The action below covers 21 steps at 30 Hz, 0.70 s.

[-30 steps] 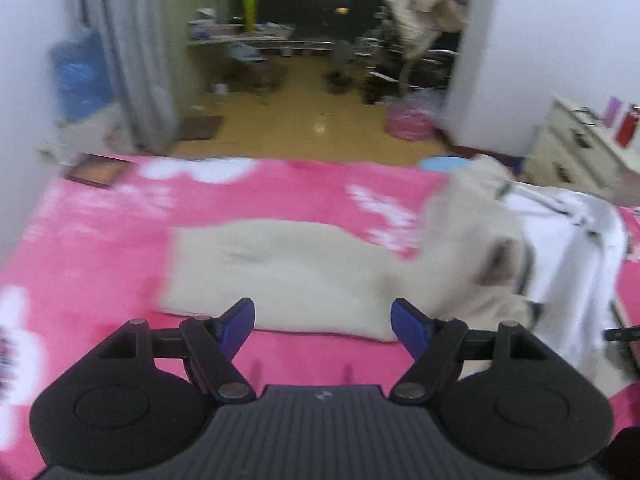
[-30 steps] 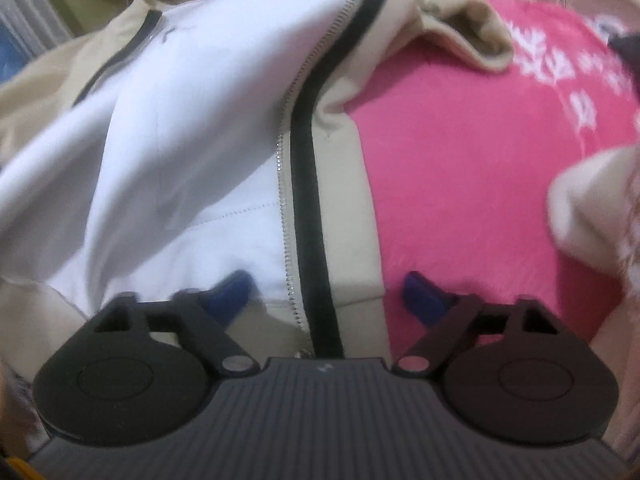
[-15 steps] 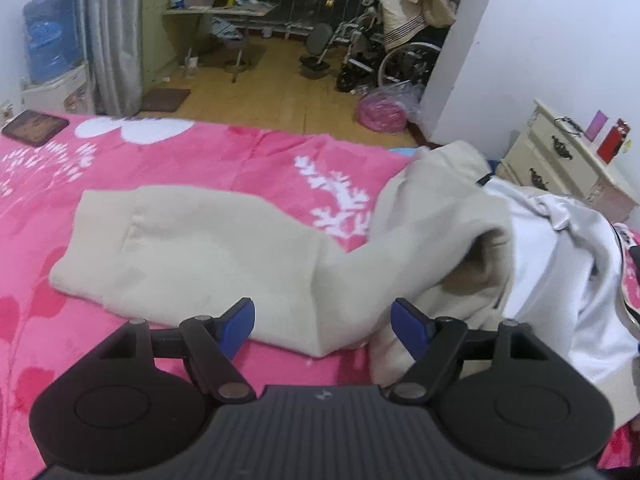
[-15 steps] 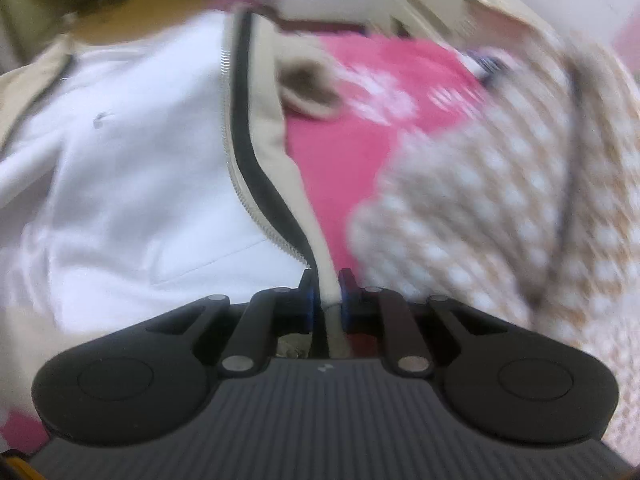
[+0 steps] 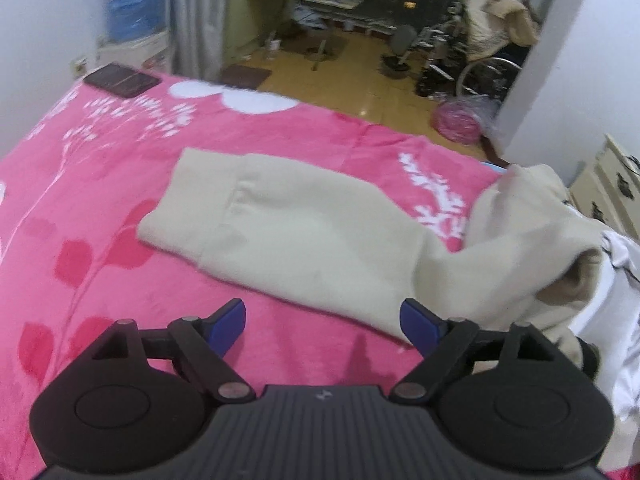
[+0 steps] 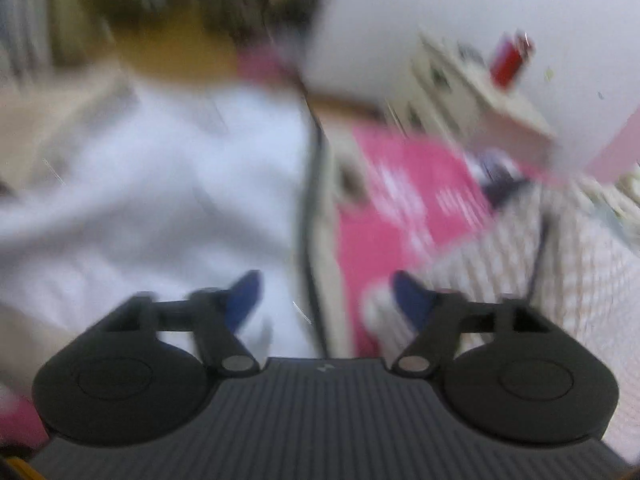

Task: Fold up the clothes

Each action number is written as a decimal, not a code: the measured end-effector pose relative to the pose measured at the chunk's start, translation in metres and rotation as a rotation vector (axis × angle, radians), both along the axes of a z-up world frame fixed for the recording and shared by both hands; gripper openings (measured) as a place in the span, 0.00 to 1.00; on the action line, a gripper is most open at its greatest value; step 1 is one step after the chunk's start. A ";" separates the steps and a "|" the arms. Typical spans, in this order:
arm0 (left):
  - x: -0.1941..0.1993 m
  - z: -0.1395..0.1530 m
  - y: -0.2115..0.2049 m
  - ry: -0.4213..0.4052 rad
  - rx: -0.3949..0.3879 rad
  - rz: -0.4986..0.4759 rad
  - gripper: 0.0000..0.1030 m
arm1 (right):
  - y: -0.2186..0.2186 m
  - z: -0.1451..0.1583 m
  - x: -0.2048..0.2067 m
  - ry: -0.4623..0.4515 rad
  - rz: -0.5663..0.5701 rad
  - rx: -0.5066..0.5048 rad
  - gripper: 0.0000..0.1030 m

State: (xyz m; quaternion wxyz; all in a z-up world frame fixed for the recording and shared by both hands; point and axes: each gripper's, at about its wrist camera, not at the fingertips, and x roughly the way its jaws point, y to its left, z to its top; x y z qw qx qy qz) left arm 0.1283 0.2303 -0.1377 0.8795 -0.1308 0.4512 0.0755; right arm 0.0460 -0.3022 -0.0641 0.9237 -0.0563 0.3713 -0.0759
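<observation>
A cream jacket with a white lining lies on the pink bedspread [image 5: 100, 208]. Its cream sleeve [image 5: 288, 220] stretches flat to the left in the left wrist view. My left gripper [image 5: 323, 322] hovers just before the sleeve's near edge, jaws opening, nothing between them. In the blurred right wrist view the white lining [image 6: 160, 200] and the dark zipper edge [image 6: 310, 240] lie below my right gripper [image 6: 326, 296]. Its jaws are opening wide and the zipper edge runs between them, free of the pads.
A patterned white-and-tan garment [image 6: 540, 260] lies at the right on the bed. A cream nightstand [image 5: 608, 188] with a red bottle [image 6: 512, 60] stands by the wall. A dark flat object [image 5: 120, 80] lies at the bed's far corner. Beyond the bed are a wooden floor and a wheelchair [image 5: 484, 60].
My right gripper was shut on the jacket's zipper edge half a second ago; it has let go and risen. My left gripper has sunk toward the sleeve and its jaws stand slightly wider.
</observation>
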 end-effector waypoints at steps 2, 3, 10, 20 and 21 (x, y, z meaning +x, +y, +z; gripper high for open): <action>0.000 -0.003 0.004 0.013 -0.019 0.029 0.84 | 0.014 0.006 0.003 -0.063 0.058 0.089 0.99; -0.001 -0.005 0.005 0.019 -0.026 0.038 0.84 | 0.022 0.007 0.006 -0.087 0.085 0.129 0.99; -0.009 -0.007 0.012 0.024 -0.006 0.050 0.89 | 0.079 -0.028 0.047 -0.042 0.266 0.298 0.99; -0.022 -0.018 0.010 0.042 -0.038 0.025 0.91 | 0.130 -0.118 0.085 0.237 0.343 0.230 0.99; -0.021 -0.021 0.010 0.052 -0.033 0.029 0.91 | 0.130 -0.121 0.085 0.234 0.329 0.230 0.99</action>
